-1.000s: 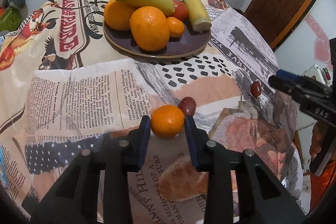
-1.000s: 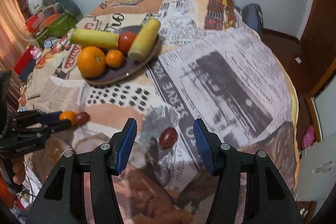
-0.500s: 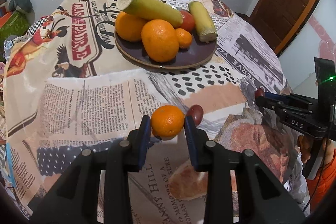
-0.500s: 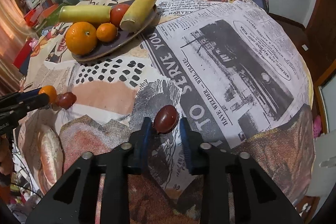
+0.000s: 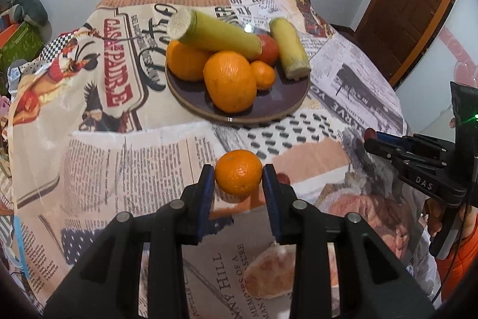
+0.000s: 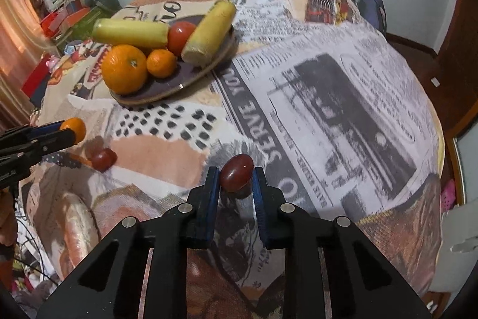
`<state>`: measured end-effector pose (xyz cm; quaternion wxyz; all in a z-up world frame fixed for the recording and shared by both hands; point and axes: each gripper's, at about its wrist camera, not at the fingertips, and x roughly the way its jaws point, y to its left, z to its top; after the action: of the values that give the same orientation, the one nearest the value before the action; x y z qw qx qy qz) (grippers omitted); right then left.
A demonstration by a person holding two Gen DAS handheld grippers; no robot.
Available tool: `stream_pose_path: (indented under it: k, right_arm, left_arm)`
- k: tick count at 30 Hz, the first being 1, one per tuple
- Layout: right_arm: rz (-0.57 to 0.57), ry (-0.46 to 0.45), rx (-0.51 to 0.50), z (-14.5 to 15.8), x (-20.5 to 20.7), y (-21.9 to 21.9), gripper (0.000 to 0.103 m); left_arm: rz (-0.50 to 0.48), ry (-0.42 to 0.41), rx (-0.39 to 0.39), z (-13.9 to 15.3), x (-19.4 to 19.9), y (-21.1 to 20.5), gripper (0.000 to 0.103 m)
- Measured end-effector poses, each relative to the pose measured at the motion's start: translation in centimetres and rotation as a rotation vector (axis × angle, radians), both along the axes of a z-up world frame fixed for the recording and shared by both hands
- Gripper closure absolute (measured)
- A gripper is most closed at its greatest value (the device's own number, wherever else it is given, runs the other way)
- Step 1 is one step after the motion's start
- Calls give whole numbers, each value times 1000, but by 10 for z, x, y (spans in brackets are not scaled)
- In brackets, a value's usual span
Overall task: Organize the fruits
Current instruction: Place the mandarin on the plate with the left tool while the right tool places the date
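Note:
My left gripper (image 5: 238, 178) is shut on a small orange (image 5: 238, 172) and holds it just above the tablecloth. My right gripper (image 6: 236, 180) is shut on a dark red oval fruit (image 6: 236, 172), lifted slightly off the cloth. A second dark red fruit (image 6: 103, 159) lies on the cloth beside the left gripper (image 6: 70, 131); in the left wrist view it is mostly hidden behind the right finger (image 5: 282, 178). A dark plate (image 5: 286, 100) further back holds two oranges, a small orange, a tomato and two yellow-green stalks. The right gripper (image 5: 370, 135) shows at the right.
A newspaper-print cloth (image 6: 343, 97) covers the round table. Coloured clutter (image 6: 59, 20) lies beyond the table's left edge. A wooden door (image 5: 412, 8) stands at the back right. A bread picture is printed on the cloth (image 5: 269, 274) near me.
Both grippers have risen, each carrying its fruit off the cloth. The right gripper closed on the red fruit within the last second. The plate sits nearer in both views.

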<state>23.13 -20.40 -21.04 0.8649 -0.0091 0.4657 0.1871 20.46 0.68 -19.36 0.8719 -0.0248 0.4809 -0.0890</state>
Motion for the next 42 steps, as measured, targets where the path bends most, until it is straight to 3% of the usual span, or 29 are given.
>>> stream_pose_path:
  k: [13,24,34,42]
  right_arm:
    - [51,-158,25,55,33,28,83]
    - [98,-229,66,81,66,54,83]
    - [147,-259,58,81,94,75,82]
    - [176,-216,41,61,117,89,82]
  left_arm:
    - [-2,-130,19,51,39,-3,70]
    - [7,-180,9,69,78,-4,70]
    - [34,-190,7,68,109,2,70]
    - [44,-178,18,59,129,6,70]
